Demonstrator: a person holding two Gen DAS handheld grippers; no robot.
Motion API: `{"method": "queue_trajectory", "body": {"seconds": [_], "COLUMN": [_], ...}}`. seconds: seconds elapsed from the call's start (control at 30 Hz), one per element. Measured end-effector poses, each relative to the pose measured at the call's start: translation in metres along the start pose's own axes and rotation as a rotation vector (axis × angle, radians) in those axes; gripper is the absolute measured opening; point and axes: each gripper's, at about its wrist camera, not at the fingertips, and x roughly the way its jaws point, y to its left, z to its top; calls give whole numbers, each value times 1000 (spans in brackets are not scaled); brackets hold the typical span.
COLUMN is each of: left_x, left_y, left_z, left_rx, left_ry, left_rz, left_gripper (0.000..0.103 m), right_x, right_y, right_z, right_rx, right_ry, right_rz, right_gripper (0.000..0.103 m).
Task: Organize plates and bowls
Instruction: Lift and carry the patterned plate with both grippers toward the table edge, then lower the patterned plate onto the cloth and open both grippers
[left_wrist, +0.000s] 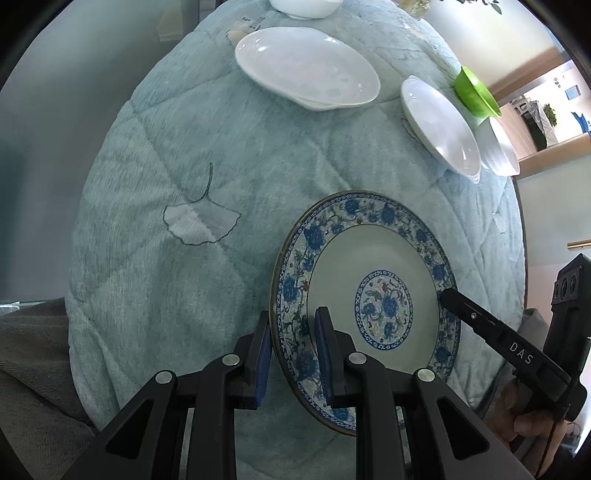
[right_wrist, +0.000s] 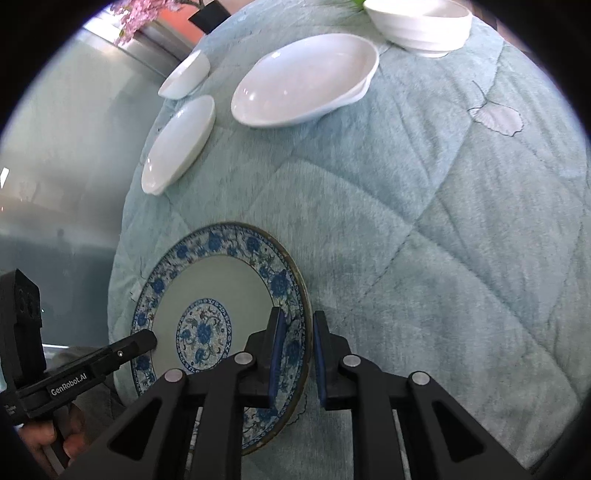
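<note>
Item 1: blue-patterned plate (left_wrist: 373, 258), round, floral rim band, floral centre medallion, dark edge. Lies near front edge of desk (left_wrist: 147, 258); desk covered w/ pale teal quilted cloth (right_wrist: 461, 221) bearing stitched leaf motif (left_wrist: 199, 221). All places below given rel. to this plate.

Item 2: left gripper (left_wrist: 293, 354). Black body, blue pads. Straddles plate's left rim, 1 finger outside the edge, 1 over the plate face; pinching the rim, jaws narrow.

Item 3: right gripper (right_wrist: 297, 354). Same build. Straddles plate's right rim, 1 finger over the face, 1 outside. Small gap shows betw. outer pad and plate edge; inner pad lies over rim band. Jaws nearly together, rim betw. them; cannot tell if pads press firmly. In left wrist view its finger tip sits at plate's right rim, a person's hand (left_wrist: 532, 417) on the handle below.

Item 4: large white oval dish (left_wrist: 306, 68). Beyond plate, well apart, toward far side of desk.

Item 5: white shallow dish (left_wrist: 439, 125). Beyond plate, far right in left wrist view, near desk edge.

Item 6: white ribbed bowl (left_wrist: 498, 147). Just beside item 5, further from plate.

Item 7: green object (left_wrist: 474, 92). Behind items 5 and 6; kind unclear.

Item 8: white bowl (left_wrist: 304, 7). Far edge of desk, beyond oval dish, partly cut off.
</note>
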Motion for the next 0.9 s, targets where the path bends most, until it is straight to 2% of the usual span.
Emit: {"method": "queue_trajectory", "body": {"seconds": [0.17, 0.23, 0.27, 0.3, 0.33, 0.37, 0.4, 0.43, 0.47, 0.5, 0.53, 0.57, 0.6, 0.63, 0.73, 0.83, 0.9], "left_x": [5, 7, 4, -2, -10, -24, -39, -50, -71, -87, -105, -116, -131, -137, -143, -140, -140], "left_y": [6, 4, 2, 1, -1, -5, -10, -15, -22, -28, -34, -39, -46, -49, -52, -43, -36], "left_z": [-2, -3, -4, -5, -4, -3, -1, 0, 3, 5, 8, 11, 16, 21, 48, 74, 85], "left_rx": [-10, 6, 15, 20, 26, 38, 55, 67, 91, 104, 117, 130, 161, 179, 174, 139, 126], "left_ry": [5, 21, 14, -5, -36, -86, -140, -179, -260, -321, -392, -437, -485, -484, -411, -337, -322], "left_rz": [19, 61, 76, 78, 89, 111, 118, 120, 128, 143, 162, 167, 154, 135, 50, 41, 41], "left_gripper": [20, 20, 20, 20, 22, 23, 25, 37, 62, 76, 101, 103, 103, 103, 103, 103, 103], "right_x": [10, 12, 12, 8, -1, -13, -28, -41, -49, -58, -68, -77, -84, -91, -97, -89, -82], "right_y": [10, 14, 15, 14, 13, 13, 17, 21, 23, 26, 29, 29, 32, 33, 40, 52, 59], "right_z": [-1, 0, 1, 1, 3, 4, 7, 10, 12, 18, 23, 29, 34, 41, 60, 78, 87], "right_rx": [-18, -25, -17, -4, 6, 2, -20, -47, -67, -90, -113, -129, -145, -159, -185, -226, -266], "right_ry": [11, 20, 23, 23, 6, -32, -93, -133, -155, -179, -204, -220, -231, -241, -234, -183, -137], "right_rz": [-7, 2, 12, 35, 51, 38, 3, -20, -35, -55, -75, -81, -85, -86, -76, -71, -85], "right_gripper": [18, 21, 26, 51, 67, 88, 90, 91, 95, 101, 103, 102, 102, 102, 102, 102, 102]}}
